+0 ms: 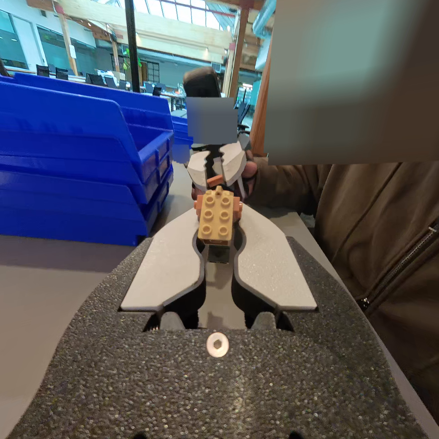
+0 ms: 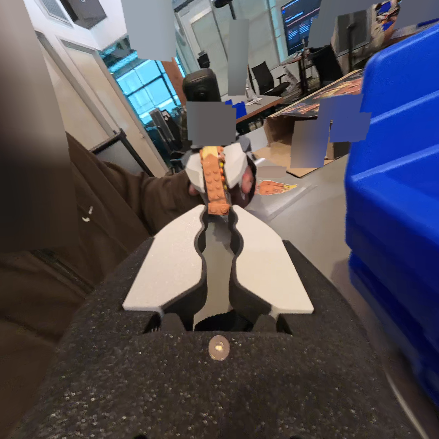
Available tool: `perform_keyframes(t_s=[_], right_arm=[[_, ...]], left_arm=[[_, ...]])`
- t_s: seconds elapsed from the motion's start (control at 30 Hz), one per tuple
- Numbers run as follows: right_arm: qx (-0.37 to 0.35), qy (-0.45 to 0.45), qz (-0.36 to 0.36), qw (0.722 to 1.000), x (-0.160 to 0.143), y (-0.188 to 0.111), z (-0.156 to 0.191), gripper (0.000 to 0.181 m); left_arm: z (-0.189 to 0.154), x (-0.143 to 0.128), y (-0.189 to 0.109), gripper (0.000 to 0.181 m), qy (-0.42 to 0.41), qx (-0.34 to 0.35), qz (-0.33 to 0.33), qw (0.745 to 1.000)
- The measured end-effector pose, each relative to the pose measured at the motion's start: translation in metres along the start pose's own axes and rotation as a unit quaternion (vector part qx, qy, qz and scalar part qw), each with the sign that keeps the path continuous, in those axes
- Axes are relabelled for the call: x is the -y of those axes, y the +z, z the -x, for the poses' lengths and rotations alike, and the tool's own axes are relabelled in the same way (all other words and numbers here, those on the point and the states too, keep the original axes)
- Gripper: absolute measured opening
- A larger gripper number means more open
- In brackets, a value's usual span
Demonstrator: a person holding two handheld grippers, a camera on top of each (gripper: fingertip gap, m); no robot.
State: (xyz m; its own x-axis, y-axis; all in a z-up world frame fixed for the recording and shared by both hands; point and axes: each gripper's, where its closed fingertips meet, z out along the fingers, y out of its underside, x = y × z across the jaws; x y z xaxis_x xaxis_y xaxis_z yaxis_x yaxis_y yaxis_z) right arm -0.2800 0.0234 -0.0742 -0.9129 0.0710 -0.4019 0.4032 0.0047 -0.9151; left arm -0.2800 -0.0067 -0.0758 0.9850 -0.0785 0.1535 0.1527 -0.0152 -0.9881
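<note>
The tan studded brick (image 1: 215, 219), stacked on orange and dark pieces, sits clamped between my left gripper (image 1: 217, 228) fingers above the grey table (image 1: 47, 280). My right gripper (image 2: 218, 211) pinches a small orange piece (image 1: 215, 181) just beyond it. Blue bins (image 1: 71, 154) stand alongside, brown jacket sleeve (image 1: 285, 185) opposite.

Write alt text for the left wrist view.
The left claw is shut on a small brick assembly topped by a tan studded plate, held above a grey table. Facing it, the right claw grips a small orange-brown brick. Stacked blue bins stand at left, a brown-jacketed sleeve at right.
</note>
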Motion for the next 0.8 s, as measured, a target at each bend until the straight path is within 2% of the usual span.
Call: perform_keyframes(t_s=[0.1, 0.17, 0.23, 0.33, 0.37, 0.43, 0.53, 0.6, 0.7, 0.73, 0.8], right_arm=[[-0.029, -0.052, 0.001, 0.998, 0.003, -0.001, -0.002, 0.016], [-0.06, -0.115, -0.022, 0.991, 0.018, -0.005, 0.001, 0.017], [-0.147, -0.191, -0.055, 0.969, 0.045, -0.019, -0.011, 0.017], [-0.348, -0.225, -0.075, 0.907, 0.086, -0.061, -0.059, 0.018], [-0.402, -0.216, -0.059, 0.888, 0.092, -0.075, -0.075, 0.028], [-0.449, -0.196, -0.037, 0.871, 0.094, -0.092, -0.091, 0.042], [-0.436, -0.192, -0.044, 0.878, 0.087, -0.097, -0.084, 0.043], [-0.396, -0.199, -0.043, 0.896, 0.076, -0.088, -0.072, 0.038], [-0.246, -0.197, -0.015, 0.949, 0.047, -0.046, -0.035, 0.031], [-0.207, -0.197, 0.005, 0.958, 0.037, -0.032, -0.025, 0.031], [-0.165, -0.223, 0.042, 0.96, 0.019, -0.01, -0.008, 0.031]], left_arm=[[0.0, 0.002, 0.001, 0.021, -0.008, 0.004, -0.007, 1.0], [-0.003, 0.003, 0.004, 0.021, -0.01, -0.001, -0.012, 1.0], [-0.005, 0.008, 0.006, 0.021, -0.016, -0.006, -0.026, 1.0], [-0.006, 0.012, 0.008, 0.021, -0.037, -0.01, -0.047, 0.998], [-0.006, 0.011, 0.009, 0.021, -0.041, -0.01, -0.048, 0.998], [-0.005, 0.01, 0.01, 0.021, -0.045, -0.007, -0.048, 0.998], [-0.003, 0.009, 0.009, 0.021, -0.047, -0.001, -0.05, 0.998], [-0.002, 0.009, 0.009, 0.021, -0.047, 0.001, -0.052, 0.998], [-0.001, 0.009, 0.009, 0.021, -0.053, -0.007, -0.058, 0.997], [-0.001, 0.008, 0.009, 0.021, -0.055, -0.01, -0.06, 0.997], [-0.002, 0.007, 0.01, 0.021, -0.056, -0.015, -0.064, 0.996]])
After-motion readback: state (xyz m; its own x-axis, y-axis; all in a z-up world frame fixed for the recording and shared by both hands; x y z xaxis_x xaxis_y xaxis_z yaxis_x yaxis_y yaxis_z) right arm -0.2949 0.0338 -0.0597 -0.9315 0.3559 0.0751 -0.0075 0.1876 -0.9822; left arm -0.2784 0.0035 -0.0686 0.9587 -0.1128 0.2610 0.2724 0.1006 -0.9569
